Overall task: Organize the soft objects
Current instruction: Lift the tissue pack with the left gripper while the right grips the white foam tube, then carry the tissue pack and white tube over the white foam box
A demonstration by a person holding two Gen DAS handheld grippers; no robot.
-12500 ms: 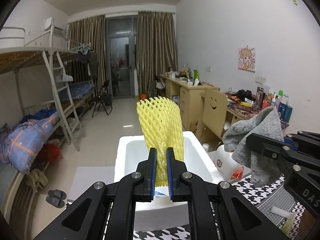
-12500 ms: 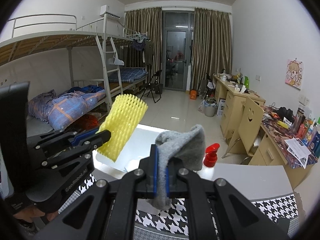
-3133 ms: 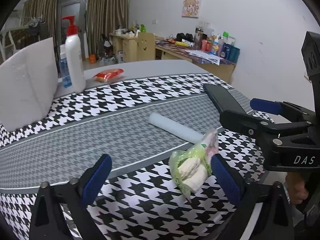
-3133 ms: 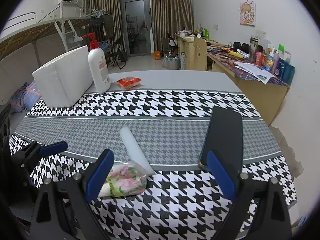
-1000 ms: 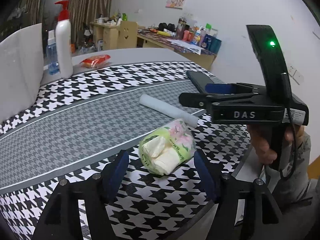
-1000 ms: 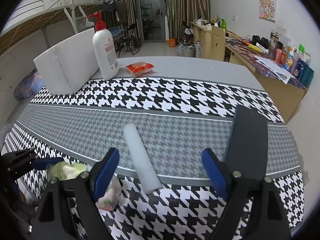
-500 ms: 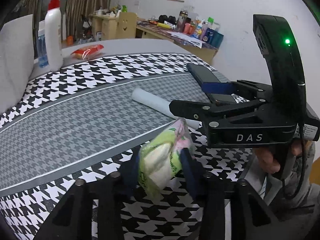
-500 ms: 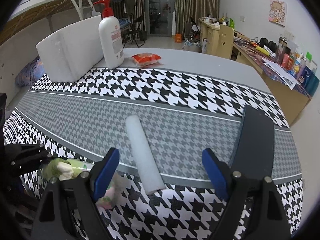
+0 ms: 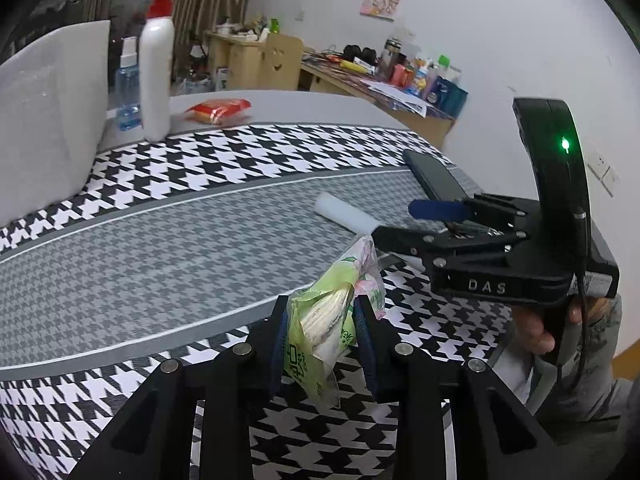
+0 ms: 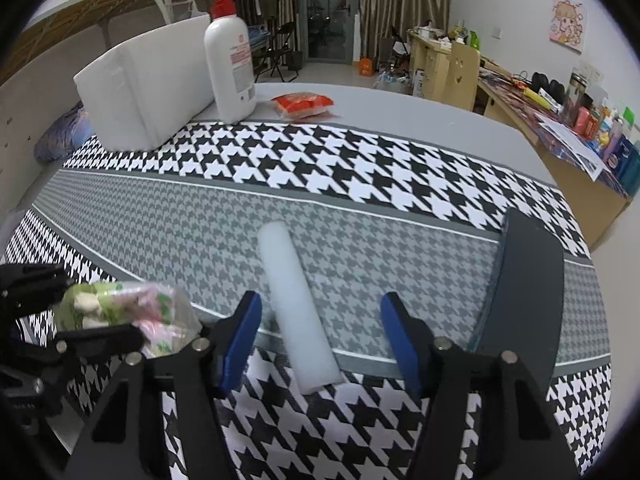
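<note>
Already the left gripper [image 9: 322, 336] is closing on the green crinkly plastic tissue packet [image 9: 326, 322] near the counter's [image 9: 160, 240] front edge, probably by loose film, so it may slip. Closing, empty, the right gripper [image 10: 320, 340] straddles the white foam roll [image 10: 294, 304], which could squirt out.

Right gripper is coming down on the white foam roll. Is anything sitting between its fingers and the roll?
Nothing visible does. The right gripper straddles the near end of the white foam roll with its jaws closing, bare cloth on both sides. The tissue pack held by the left gripper sits off to the side.
</note>
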